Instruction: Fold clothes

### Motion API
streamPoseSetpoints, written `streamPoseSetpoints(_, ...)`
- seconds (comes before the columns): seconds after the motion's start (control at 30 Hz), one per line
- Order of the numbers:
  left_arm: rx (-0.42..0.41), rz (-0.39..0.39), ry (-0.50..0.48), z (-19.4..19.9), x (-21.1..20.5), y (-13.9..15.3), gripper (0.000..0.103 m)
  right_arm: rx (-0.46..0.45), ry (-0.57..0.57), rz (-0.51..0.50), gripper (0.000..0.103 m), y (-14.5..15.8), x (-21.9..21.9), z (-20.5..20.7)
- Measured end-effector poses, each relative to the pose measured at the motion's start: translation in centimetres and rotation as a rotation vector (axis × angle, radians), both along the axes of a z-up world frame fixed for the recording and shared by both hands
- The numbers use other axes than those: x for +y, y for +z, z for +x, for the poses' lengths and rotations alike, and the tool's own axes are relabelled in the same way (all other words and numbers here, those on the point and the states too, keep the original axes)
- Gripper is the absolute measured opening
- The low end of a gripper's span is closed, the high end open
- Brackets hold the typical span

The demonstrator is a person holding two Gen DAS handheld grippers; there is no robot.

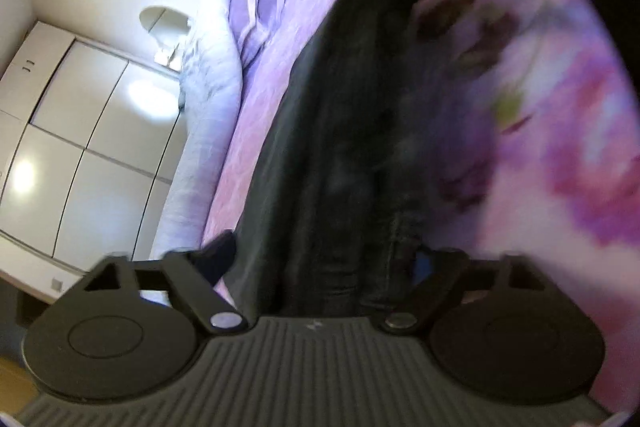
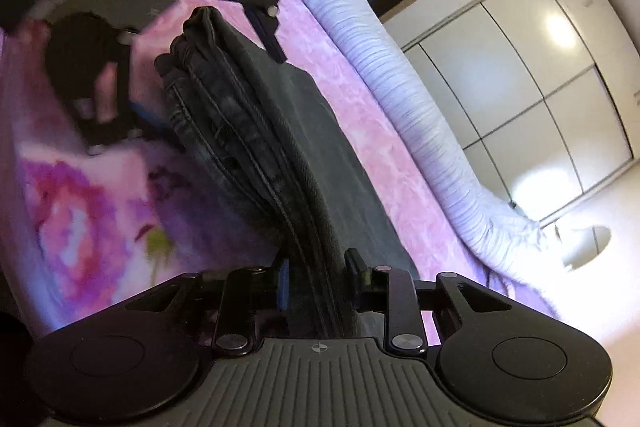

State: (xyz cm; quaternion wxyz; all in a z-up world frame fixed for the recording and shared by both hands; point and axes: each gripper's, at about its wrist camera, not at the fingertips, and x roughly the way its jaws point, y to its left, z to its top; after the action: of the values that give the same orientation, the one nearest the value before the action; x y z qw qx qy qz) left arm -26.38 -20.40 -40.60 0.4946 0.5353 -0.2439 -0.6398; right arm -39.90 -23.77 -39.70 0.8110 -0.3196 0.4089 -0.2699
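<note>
The jeans, dark grey and folded lengthwise into a long strip, hang stretched between the two grippers above the bed. The right gripper has its fingers narrowed onto one end of the strip: the blue pad presses the cloth from one side and the black finger from the other, with the stacked seams running straight out ahead of them. At the far end, beyond the fingertips, the left gripper shows with its fingers spread to either side of the bunched hem; in its own blurred view the left gripper has denim filling the gap between the fingers, so it seems to be holding that end, though I cannot tell for sure.

Under the jeans lies a pink blanket with large purple flowers on the blue-pad side of the right fingers. On the black-finger side a ribbed pale quilt runs along the bed edge, and past it stand glossy white wardrobe doors. In the left view, pillows sit ahead of the fingers at the far end of the bed
</note>
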Motion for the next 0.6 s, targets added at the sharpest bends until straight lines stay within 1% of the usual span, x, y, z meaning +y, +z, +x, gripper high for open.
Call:
streamPoseSetpoints(0.03,0.018,0.038,0.0,0.3,-0.4,0.0,0.06,0.004,0.001,-0.004,0.027,-0.4,0.1,0.0)
streamPoseSetpoints(0.07,0.038,0.07,0.0,0.5,-0.7,0.1,0.056,0.007,0.002,-0.008,0.027,-0.7,0.3,-0.1)
streamPoseSetpoints(0.1,0.055,0.085,0.0,0.7,-0.8,0.1,0.052,0.011,0.003,-0.012,0.03,-1.1,0.4,-0.1)
streamPoseSetpoints(0.13,0.058,0.086,-0.004,0.8,-0.8,0.1,0.05,0.015,0.004,-0.016,0.036,-1.5,0.5,-0.1)
streamPoseSetpoints(0.2,0.074,0.093,-0.002,1.0,-0.9,0.1,0.048,0.033,0.003,-0.036,0.045,-2.5,0.6,-0.2)
streamPoseSetpoints(0.23,0.084,0.099,0.001,1.1,-1.0,0.2,0.047,0.06,-0.005,-0.065,0.046,-3.3,0.4,-0.2)
streamPoseSetpoints(0.3,0.094,0.111,0.002,1.2,-1.4,0.4,0.047,0.093,-0.01,-0.112,0.047,-4.5,-0.1,-0.2)
streamPoseSetpoints(0.37,0.101,0.121,0.0,1.3,-1.7,0.6,0.047,0.105,-0.021,-0.142,0.047,-5.0,-1.1,-0.1)
streamPoseSetpoints(0.47,0.118,0.142,-0.007,1.5,-2.1,1.2,0.047,0.119,-0.029,-0.15,0.046,-5.3,-3.3,0.1)
streamPoseSetpoints(0.5,0.123,0.151,-0.011,1.6,-2.2,1.3,0.045,0.114,-0.031,-0.13,0.039,-5.0,-4.0,0.1)
streamPoseSetpoints(0.53,0.13,0.162,-0.014,1.7,-2.4,1.5,0.044,0.108,-0.03,-0.109,0.035,-4.7,-4.5,0.1)
streamPoseSetpoints(0.6,0.142,0.185,-0.033,2.2,-2.7,1.8,0.042,0.094,-0.018,-0.078,0.031,-4.1,-5.2,-0.1)
